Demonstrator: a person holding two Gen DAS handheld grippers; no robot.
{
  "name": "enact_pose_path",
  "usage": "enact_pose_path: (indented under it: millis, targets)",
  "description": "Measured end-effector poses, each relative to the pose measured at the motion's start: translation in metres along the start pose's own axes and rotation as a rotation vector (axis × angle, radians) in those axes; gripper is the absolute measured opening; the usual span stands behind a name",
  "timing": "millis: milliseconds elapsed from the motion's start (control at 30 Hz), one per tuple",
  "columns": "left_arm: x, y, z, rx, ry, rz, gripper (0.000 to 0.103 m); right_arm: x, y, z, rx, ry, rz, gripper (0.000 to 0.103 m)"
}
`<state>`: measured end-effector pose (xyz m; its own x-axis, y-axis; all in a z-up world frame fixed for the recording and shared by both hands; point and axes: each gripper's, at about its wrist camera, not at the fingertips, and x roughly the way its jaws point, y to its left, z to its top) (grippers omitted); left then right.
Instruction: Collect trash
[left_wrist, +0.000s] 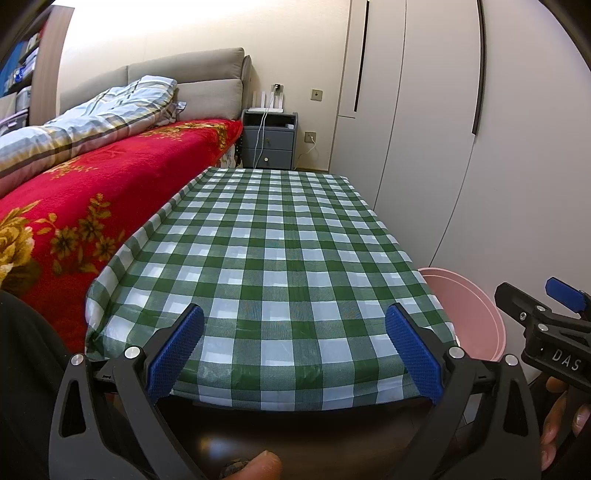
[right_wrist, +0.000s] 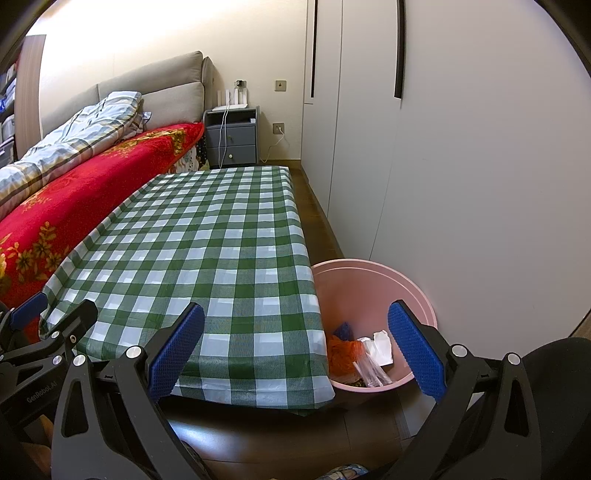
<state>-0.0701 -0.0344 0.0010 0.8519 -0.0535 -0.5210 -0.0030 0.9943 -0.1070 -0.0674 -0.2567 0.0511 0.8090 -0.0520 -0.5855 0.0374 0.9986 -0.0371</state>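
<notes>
Apparently the collecting is near its end: the table (right_wrist: 207, 236) under its green check cloth carries nothing, and the pink bin (right_wrist: 413, 284) just beside its right edge holds the trash, an orange wrapper (right_wrist: 341, 354), white paper (right_wrist: 380, 345) and a clear plastic bag (right_wrist: 369, 369). The left gripper (left_wrist: 294, 345) and right gripper (right_wrist: 295, 345) both hover at the near edge, jaws spread wide and empty. Any next move calls for scanning for leftover scraps.

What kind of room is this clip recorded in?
Most likely a home bedroom: a bed under a red floral blanket with an upholstered headboard, a grey nightstand beside it, and tall white wardrobe doors along the wall.
</notes>
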Motion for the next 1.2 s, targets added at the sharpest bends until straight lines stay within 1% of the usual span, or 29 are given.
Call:
enact_pose_path:
  millis: [1200]
  targets:
    - [0.0037, -0.0003, -0.0032, -0.001, 0.015, 0.005, 0.095, 0.0002, 0.0021, -0.0037, -0.01, 0.003, 0.004, 0.098]
